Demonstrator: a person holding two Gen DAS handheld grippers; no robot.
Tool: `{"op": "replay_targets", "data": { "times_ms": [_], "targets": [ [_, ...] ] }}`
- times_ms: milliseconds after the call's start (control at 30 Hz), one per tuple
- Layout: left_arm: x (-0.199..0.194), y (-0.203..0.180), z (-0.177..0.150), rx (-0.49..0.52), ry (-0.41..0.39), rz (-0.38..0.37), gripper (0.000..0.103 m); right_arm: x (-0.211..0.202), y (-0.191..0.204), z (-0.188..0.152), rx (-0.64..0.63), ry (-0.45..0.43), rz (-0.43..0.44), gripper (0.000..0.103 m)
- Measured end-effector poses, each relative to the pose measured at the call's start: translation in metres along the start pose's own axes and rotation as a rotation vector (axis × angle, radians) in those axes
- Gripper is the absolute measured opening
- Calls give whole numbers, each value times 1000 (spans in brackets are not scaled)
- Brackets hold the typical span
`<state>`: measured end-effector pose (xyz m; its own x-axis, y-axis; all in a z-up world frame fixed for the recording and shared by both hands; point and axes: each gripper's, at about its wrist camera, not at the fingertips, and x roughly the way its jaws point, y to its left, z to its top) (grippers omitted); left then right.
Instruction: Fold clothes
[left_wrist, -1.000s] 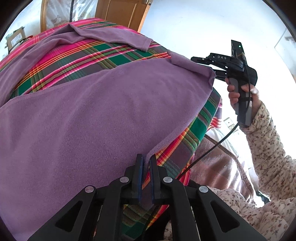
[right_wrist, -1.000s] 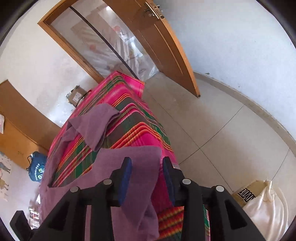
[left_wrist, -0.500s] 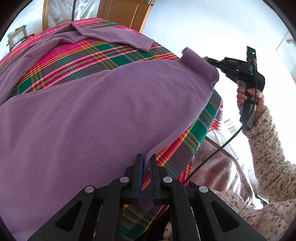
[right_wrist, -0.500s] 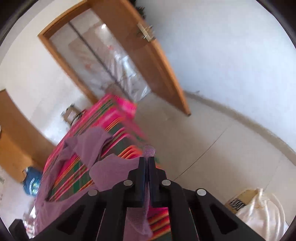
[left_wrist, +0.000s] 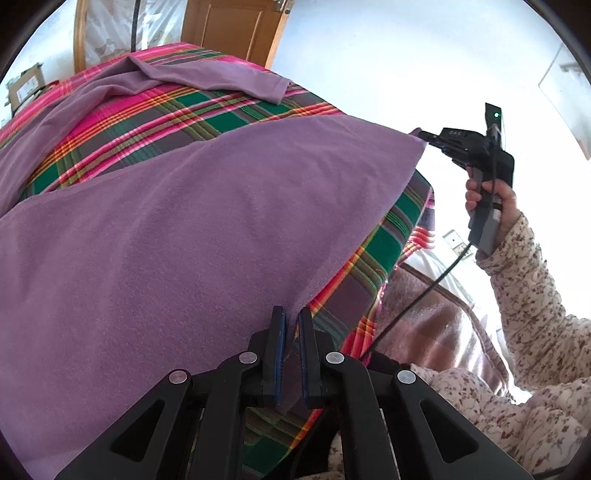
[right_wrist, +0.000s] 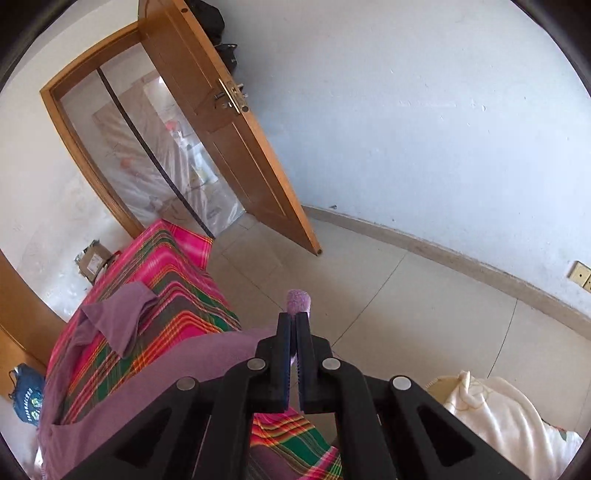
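Observation:
A purple garment (left_wrist: 207, 221) lies spread over a plaid-covered table (left_wrist: 229, 120), one sleeve (left_wrist: 207, 75) stretched along the far side. My left gripper (left_wrist: 291, 317) is shut on the garment's near hem corner at the table's front edge. My right gripper (right_wrist: 294, 317) is shut on the far hem corner, and a tuft of purple cloth (right_wrist: 298, 301) sticks out past its tips. In the left wrist view the right gripper (left_wrist: 424, 134) holds that corner out past the table's right edge, with the hem taut between both grippers.
The table carries a pink, green and orange plaid cloth (right_wrist: 177, 288). An open wooden door (right_wrist: 236, 140) and tiled floor (right_wrist: 406, 302) lie beyond. A white bundle (right_wrist: 506, 413) sits low right. A person's floral sleeve (left_wrist: 532, 295) and hand (left_wrist: 491, 199) hold the right gripper.
The right gripper shut on the garment's far corner, then drew it outward and slightly up past the table edge. The left gripper stayed still, holding its corner.

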<state>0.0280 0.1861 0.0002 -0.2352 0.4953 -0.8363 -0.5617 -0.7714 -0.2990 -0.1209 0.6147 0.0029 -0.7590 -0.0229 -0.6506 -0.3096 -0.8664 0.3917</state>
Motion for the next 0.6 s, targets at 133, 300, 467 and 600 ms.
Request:
{"op": "replay_targets", "data": {
  "times_ms": [133,300,467,600],
  "targets": [
    [3,1,2,-11,6,-3,7,9,-4,-6,-20,20,-60,3],
    [0,5,1,-47,2,-25,13,16,-3,-11,-16,57,-82,4],
    [-16,14,-9,-93,-31,-48,24,-3,17,-12,-87,2,-153,21],
    [-48,31,-22,-161,-95,-25,25,-20,52,-19,-209,-39,-137,22]
  ]
}}
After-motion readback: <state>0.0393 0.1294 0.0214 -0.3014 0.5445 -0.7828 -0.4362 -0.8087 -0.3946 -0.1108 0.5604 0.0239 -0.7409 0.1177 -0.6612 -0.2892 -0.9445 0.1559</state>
